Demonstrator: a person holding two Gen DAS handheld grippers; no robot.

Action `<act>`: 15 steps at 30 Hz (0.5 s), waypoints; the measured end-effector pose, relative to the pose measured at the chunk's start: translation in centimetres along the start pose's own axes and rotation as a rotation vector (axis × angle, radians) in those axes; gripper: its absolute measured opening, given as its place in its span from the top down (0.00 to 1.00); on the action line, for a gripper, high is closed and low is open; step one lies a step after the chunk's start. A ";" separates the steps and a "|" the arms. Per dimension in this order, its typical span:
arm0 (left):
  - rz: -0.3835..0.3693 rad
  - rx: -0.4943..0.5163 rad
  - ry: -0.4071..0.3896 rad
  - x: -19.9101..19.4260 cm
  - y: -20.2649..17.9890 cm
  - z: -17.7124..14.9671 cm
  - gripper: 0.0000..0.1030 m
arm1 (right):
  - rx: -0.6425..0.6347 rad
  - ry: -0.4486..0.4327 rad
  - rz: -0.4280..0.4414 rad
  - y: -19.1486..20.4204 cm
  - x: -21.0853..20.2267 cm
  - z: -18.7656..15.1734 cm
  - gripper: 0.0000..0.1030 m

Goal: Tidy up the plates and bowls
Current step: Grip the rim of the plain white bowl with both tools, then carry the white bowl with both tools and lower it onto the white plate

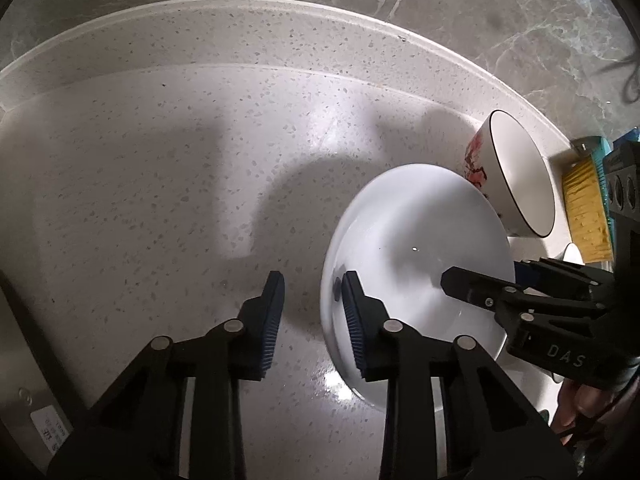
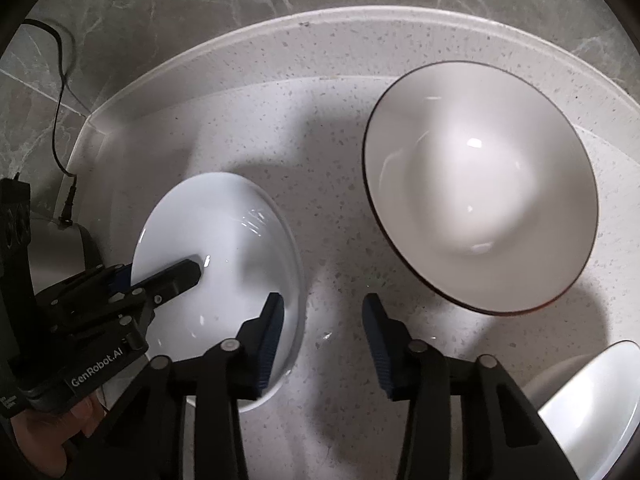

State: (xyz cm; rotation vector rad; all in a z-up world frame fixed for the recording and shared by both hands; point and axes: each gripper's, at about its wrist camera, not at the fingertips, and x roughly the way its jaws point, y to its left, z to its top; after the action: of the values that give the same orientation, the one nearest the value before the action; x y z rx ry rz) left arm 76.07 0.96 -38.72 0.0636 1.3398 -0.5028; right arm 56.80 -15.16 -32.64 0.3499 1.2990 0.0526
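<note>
Tools straddled opposite rims of the plate (image 2: 224, 240) on our bench (image 1: 160, 180): left tool (image 1: 312, 292) and right tool (image 2: 322, 308), jaws apart, not yet clamped. We judged gripping came next. Bowl (image 2: 480, 184) sat beside it.

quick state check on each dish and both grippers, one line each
white plate: upright on the counter, empty, a finger of each gripper over it
dark-rimmed bowl: upright, empty, untouched
left gripper: open, straddling the plate's rim
right gripper: open, straddling the plate's opposite rim
</note>
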 end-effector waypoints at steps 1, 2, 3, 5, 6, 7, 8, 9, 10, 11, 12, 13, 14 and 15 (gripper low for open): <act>-0.003 0.004 0.000 0.1 -0.1 0.1 0.78 | 0.001 -0.003 0.001 0.0 0.0 0.0 0.62; -0.009 0.009 0.000 0.2 -0.3 0.3 0.84 | -0.004 -0.007 0.002 0.0 0.0 0.1 0.63; -0.015 0.017 0.000 0.2 -0.6 0.4 0.86 | -0.009 -0.011 0.004 0.2 0.1 0.1 0.67; -0.010 0.037 -0.004 0.3 -1.3 0.7 0.92 | -0.032 -0.014 0.017 0.7 0.1 0.1 0.79; 0.001 0.044 -0.007 0.3 -1.6 0.6 0.92 | -0.042 -0.017 0.017 1.0 0.1 0.2 0.89; 0.005 0.043 -0.010 0.2 -1.7 0.6 0.92 | -0.052 -0.020 -0.001 1.4 0.0 0.2 0.89; 0.002 0.038 -0.011 0.2 -1.7 0.6 0.92 | -0.059 -0.026 -0.014 1.6 0.1 0.1 0.89; -0.003 0.038 -0.009 0.0 -1.7 0.5 0.93 | -0.054 -0.026 -0.004 1.5 0.1 0.1 0.90; -0.005 0.040 -0.007 -0.1 -1.7 0.4 0.93 | -0.047 -0.024 0.006 1.3 0.1 0.1 0.90; -0.004 0.043 -0.008 -0.4 -1.8 0.2 0.93 | -0.045 -0.022 0.012 1.3 0.0 0.0 0.90; -0.002 0.044 -0.011 -0.5 -1.9 0.1 0.93 | -0.046 -0.023 0.013 1.3 -0.1 -0.1 0.90; -0.001 0.043 -0.015 -0.8 -2.1 0.0 0.93 | -0.044 -0.029 0.014 1.3 -0.4 -0.3 0.90; 0.000 0.044 -0.021 -1.2 -2.3 -0.1 0.93 | -0.044 -0.033 0.014 1.4 -0.6 -0.3 0.90; 0.000 0.046 -0.024 -1.9 -2.4 -0.4 0.93 | -0.044 -0.039 0.016 1.5 -0.8 -0.4 0.90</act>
State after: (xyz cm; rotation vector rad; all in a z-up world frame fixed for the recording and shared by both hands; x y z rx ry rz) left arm 74.54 -0.45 -36.49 0.0951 1.3047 -0.5334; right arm 56.48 -13.88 -31.60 0.3229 1.2551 0.0875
